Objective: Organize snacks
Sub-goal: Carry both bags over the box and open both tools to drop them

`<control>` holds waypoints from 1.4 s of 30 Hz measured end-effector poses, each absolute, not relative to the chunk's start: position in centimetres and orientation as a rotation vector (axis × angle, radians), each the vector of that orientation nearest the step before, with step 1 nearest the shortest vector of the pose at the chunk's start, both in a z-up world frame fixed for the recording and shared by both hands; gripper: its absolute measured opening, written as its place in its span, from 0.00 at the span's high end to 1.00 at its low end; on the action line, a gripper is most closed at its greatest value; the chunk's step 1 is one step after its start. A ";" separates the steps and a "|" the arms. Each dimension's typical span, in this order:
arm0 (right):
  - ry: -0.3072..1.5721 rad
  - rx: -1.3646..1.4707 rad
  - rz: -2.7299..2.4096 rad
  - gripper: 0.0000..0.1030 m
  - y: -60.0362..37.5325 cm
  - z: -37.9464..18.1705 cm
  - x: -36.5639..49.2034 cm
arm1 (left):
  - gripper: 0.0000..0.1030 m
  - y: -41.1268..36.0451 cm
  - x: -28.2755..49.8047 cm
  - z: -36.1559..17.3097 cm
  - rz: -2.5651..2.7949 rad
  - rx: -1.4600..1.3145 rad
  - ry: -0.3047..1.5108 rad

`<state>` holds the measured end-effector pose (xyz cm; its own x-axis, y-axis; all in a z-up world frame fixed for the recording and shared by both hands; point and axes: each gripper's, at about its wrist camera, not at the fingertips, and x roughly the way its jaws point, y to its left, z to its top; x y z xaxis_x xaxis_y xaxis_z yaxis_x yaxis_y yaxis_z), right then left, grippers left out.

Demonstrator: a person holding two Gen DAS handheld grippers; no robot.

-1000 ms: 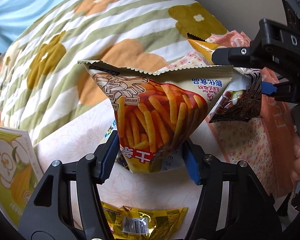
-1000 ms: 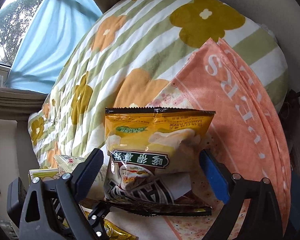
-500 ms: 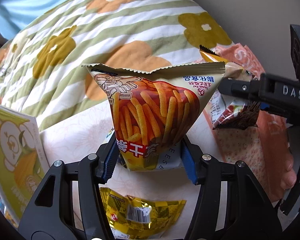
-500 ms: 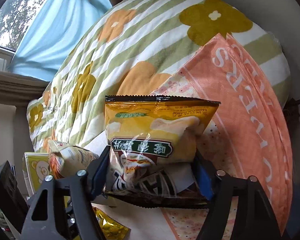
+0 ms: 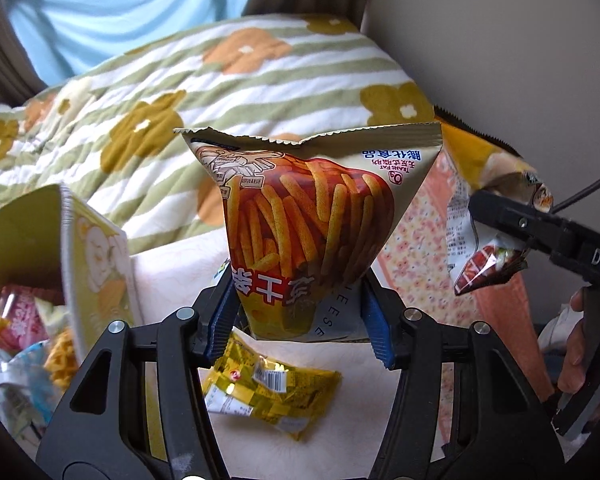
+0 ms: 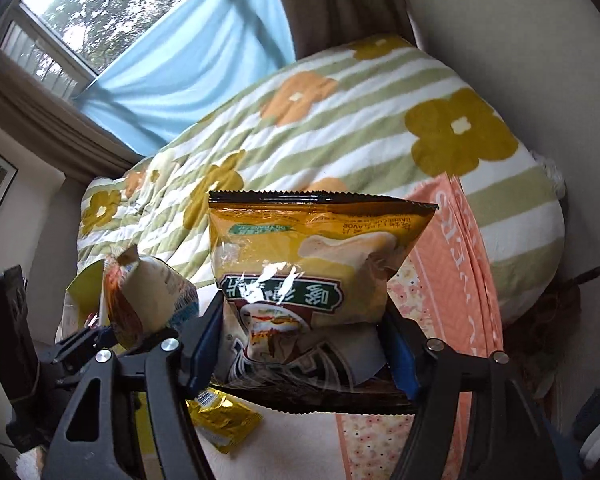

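Both bags have risen off the bed since a second ago: your left gripper point(image 5: 296, 320) clamps the fries bag point(image 5: 308, 220); your right gripper's point(image 6: 304, 348) jaws have just closed onto the chips bag point(image 6: 312, 264). Slippery foil could slide out mid-carry.

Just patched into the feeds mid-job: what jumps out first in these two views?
Two snack bags are held up at once: the left gripper is shut on the fries bag, filling the middle of its view, and the right gripper, whose jaws have just been closing, clamps the yellow chip bag. Below both, a small yellow packet lies on the white cloth, with an open snack box at left.
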<state>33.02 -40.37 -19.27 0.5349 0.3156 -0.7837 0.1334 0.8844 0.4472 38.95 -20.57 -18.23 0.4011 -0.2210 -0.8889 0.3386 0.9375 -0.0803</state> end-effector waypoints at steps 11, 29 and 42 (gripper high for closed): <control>0.900 0.382 0.276 0.36 -33.5 -11.6 33.0 | 0.49 -11.8 36.8 -9.2 -0.270 0.030 0.943; 0.864 0.362 0.385 0.36 -11.7 -8.7 36.8 | 0.49 11.2 41.3 -8.7 -0.209 0.020 0.979; 0.985 0.365 0.333 0.36 -6.8 -12.3 38.4 | 0.48 15.2 43.7 -14.3 -0.298 0.016 1.128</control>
<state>38.37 -6.85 -12.33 0.5124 0.4315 -0.7425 -0.1071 0.8900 0.4433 43.73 15.18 -14.28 0.3934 -0.2266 -0.8910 0.2429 0.9603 -0.1370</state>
